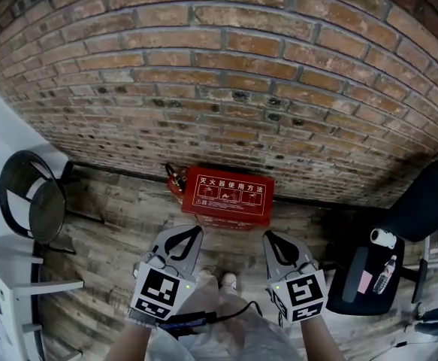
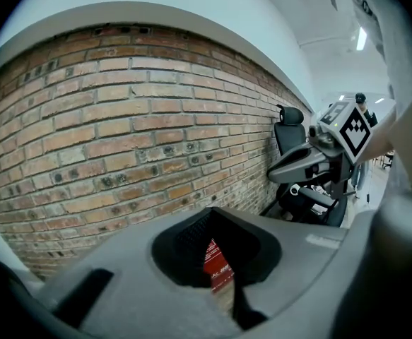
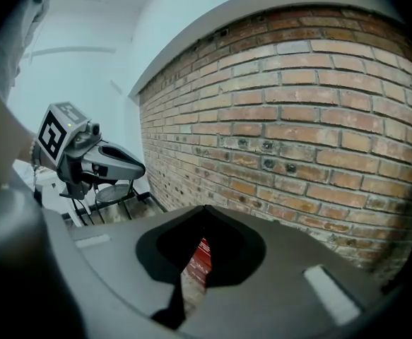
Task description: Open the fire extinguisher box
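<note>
The red fire extinguisher box point(image 1: 228, 196) stands on the wooden floor against the brick wall, lid closed, white print on its top. I hold both grippers above the floor just in front of it, touching nothing. My left gripper point(image 1: 197, 232) is shut and empty, its tips pointing at the box's left half. My right gripper point(image 1: 268, 237) is also shut and empty, aimed at the right half. In the left gripper view a sliver of the box point(image 2: 218, 263) shows through the gap behind the closed jaws. The right gripper view shows the box point(image 3: 201, 257) the same way.
A black round chair point(image 1: 29, 198) and a white shelf stand at the left. An office chair point(image 1: 427, 200) and a dark stool point(image 1: 363, 278) bearing a bottle point(image 1: 385, 274) stand at the right. A small red object point(image 1: 175, 177) lies by the box's back left corner.
</note>
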`<state>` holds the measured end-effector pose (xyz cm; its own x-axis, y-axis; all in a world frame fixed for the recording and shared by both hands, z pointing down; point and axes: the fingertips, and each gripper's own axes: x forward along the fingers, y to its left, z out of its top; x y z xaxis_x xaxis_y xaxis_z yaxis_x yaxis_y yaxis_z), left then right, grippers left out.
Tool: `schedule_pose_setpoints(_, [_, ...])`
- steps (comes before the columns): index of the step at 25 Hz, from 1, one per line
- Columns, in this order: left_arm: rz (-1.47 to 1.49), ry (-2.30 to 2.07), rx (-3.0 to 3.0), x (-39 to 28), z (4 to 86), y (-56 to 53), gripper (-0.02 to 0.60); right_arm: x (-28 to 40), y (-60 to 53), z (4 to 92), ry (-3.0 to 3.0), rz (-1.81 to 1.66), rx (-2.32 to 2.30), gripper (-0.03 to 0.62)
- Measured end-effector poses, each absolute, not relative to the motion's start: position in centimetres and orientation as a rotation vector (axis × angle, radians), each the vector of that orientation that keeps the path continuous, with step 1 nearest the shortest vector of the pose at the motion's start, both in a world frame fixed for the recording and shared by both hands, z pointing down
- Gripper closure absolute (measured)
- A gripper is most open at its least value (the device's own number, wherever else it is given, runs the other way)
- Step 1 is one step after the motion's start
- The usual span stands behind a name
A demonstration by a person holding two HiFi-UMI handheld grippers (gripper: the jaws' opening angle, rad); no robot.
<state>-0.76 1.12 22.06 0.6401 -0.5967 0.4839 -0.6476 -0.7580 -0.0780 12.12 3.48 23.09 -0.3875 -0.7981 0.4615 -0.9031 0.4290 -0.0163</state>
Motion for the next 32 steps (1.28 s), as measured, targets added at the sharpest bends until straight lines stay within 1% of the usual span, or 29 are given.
schedule_pose_setpoints(13, [0.827,-0.965,2.666,-2.7,28.8,-0.6,0.578,10.4,0.2,29.9,-2.272,0.473,1.358,0.585])
schedule_pose_setpoints(23, [0.883,-0.922,2.584,-4.0,36.6,-1.8,0.578,10.0,-1.9,37.4,-2.231,0.597,1.369,0.585])
schedule_pose_setpoints(32, [0.872,-0.96,2.509,-4.4,42.9,-2.9,0.578,10.3,-1.8,44.2,-2.172,0.731,1.36,0.585])
